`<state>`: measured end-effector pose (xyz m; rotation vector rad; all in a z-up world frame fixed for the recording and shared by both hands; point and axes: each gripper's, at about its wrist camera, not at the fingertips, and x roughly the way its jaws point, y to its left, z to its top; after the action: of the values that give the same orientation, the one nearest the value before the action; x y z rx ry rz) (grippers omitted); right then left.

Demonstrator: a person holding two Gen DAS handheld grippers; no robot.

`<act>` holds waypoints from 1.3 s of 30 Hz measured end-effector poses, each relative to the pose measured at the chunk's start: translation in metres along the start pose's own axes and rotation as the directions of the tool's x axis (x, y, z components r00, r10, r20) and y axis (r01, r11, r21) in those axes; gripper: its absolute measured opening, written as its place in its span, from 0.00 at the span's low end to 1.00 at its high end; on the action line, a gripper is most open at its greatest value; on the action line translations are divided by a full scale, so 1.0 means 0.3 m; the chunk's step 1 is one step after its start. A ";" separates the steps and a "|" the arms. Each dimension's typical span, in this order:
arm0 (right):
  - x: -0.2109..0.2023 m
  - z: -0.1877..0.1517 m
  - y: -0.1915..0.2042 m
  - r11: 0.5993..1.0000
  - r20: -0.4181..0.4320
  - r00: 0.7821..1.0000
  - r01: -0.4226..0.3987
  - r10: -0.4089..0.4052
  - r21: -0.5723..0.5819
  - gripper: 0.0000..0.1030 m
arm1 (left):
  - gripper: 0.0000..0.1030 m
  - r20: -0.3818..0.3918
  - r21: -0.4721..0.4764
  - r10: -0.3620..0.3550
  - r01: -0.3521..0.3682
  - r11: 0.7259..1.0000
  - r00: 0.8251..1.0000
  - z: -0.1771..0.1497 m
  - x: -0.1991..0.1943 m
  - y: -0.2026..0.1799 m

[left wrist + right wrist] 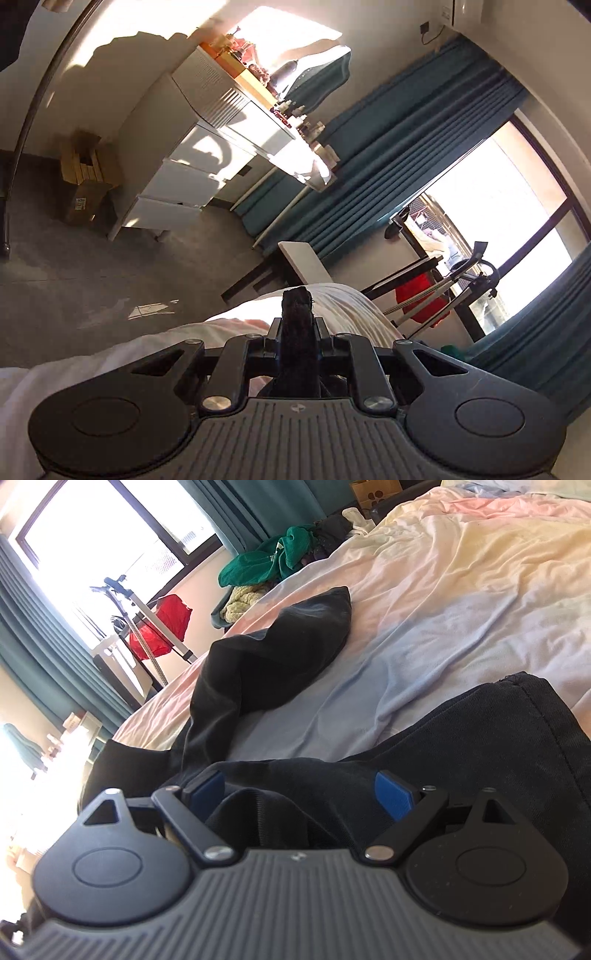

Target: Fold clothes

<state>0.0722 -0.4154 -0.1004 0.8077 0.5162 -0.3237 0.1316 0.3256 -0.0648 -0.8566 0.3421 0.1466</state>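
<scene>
Left gripper (pixel 297 328): jaws drawn narrow, pinching a wad of the black garment (pixel 297 354); the fabric stands up between the fingers toward 12 o'clock. The camera looks out over the bed edge at the room, so this hand seems raised and tilted, probably to lift one corner clear of the bed sheet (pixel 110 354) and stretch the cloth for a fold. That is a judgement.

Right gripper (pixel 301 790): jaws wide, blue pads (pixel 393 794) well apart, black garment (pixel 461 738) lying loosely under and between them. No pinch is visible. Likely it is placed low over the fabric to take a second corner, so that both hands can spread the piece.

Task item location: the black garment lies crumpled on the pale bed sheet (pixel 461 590). One lobe runs up toward 11 o'clock in the right wrist view; a hemmed edge sits at 3 o'clock. Not yet flat; no fold made.

Containers:
- Cardboard box (pixel 88 173) on the floor at 9 o'clock in the left view, top flaps open; contents too dark to tell.
- Paper bag (pixel 375 493) at 12 o'clock in the right view; contents hidden.
- Beside the bed at 11 o'clock, a loose heap: green garment (pixel 266 561) on top, a pale knitted piece (pixel 242 600) below it. Whether a basket holds them, cannot tell.
- Red bag (pixel 162 627) hangs near the tripod (pixel 147 613); contents not visible.
</scene>
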 end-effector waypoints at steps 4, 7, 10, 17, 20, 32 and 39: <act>-0.134 0.047 -0.061 0.989 -0.006 0.999 -0.051 0.052 0.140 0.87 | 0.16 -0.024 -0.042 0.001 -0.002 0.999 1.000 0.015 -0.005 0.079; -0.249 0.061 -0.144 0.964 0.006 0.999 -0.042 0.042 0.261 0.87 | 0.17 -0.020 -0.054 -0.004 0.003 0.999 1.000 0.016 -0.026 0.091; -0.340 0.048 -0.230 0.940 -0.026 0.999 0.035 -0.028 0.339 0.88 | 0.17 -0.039 -0.089 0.018 -0.021 0.996 0.999 0.000 0.020 0.097; -0.376 -0.061 -0.285 0.867 -0.234 0.971 0.072 0.052 0.492 0.89 | 0.17 -0.076 -0.126 0.036 -0.045 0.991 0.996 0.012 0.035 0.130; -0.311 -0.101 -0.223 0.878 -0.305 0.948 0.071 0.088 0.473 0.88 | 0.17 -0.068 -0.108 0.029 -0.036 0.994 0.997 0.016 0.023 0.117; -0.169 -0.094 -0.200 0.864 -0.217 0.973 0.172 -0.075 0.473 0.18 | 0.16 -0.043 -0.162 -0.006 -0.001 0.987 0.999 0.025 0.006 0.103; -0.181 0.168 -0.124 0.907 -0.022 0.980 0.192 -0.199 0.374 0.10 | 0.15 -0.047 -0.336 -0.038 0.020 0.942 0.998 0.071 -0.001 0.105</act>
<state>0.0256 -0.4733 -0.0636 1.1259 0.5286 -0.6282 0.1283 0.3623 -0.0742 -1.2050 0.3592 0.1574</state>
